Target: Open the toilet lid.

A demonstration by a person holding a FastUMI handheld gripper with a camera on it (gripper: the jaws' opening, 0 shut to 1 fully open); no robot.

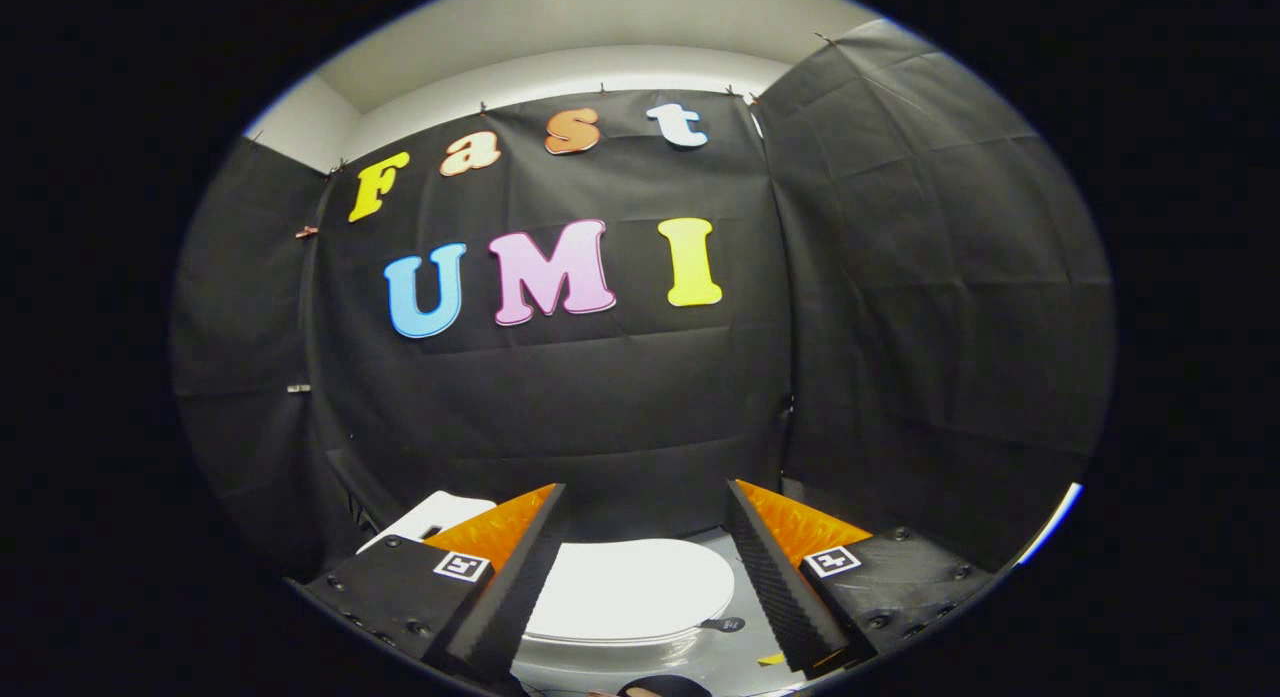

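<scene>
- Two fingers point(520, 577) of the gripper point(645, 507) sit nearest the camera, spread wide apart with nothing held between them; the tool is released.
- Each finger carries a small square marker point(462, 566) on its base, and ridged inner faces turn toward each other across the gap.
- Between the fingers and just ahead of them lies the white toilet lid point(630, 589), closed flat on the bowl.
- Neither finger touches the lid; both hang above it, one over each side.
- Just beside the lid, by the inner face of the right finger, sits a small dark oval tag point(728, 624) on the pale floor point(735, 657).
- A small yellow scrap point(770, 659) lies on the floor near the right finger's base.
- Beyond the left finger, a white block point(430, 515) shows, perhaps the tank; it is partly hidden, so I cannot tell.
- Black cloth walls point(920, 277) close in behind and on both sides of the toilet, with a pale ceiling point(560, 27) above.
</scene>
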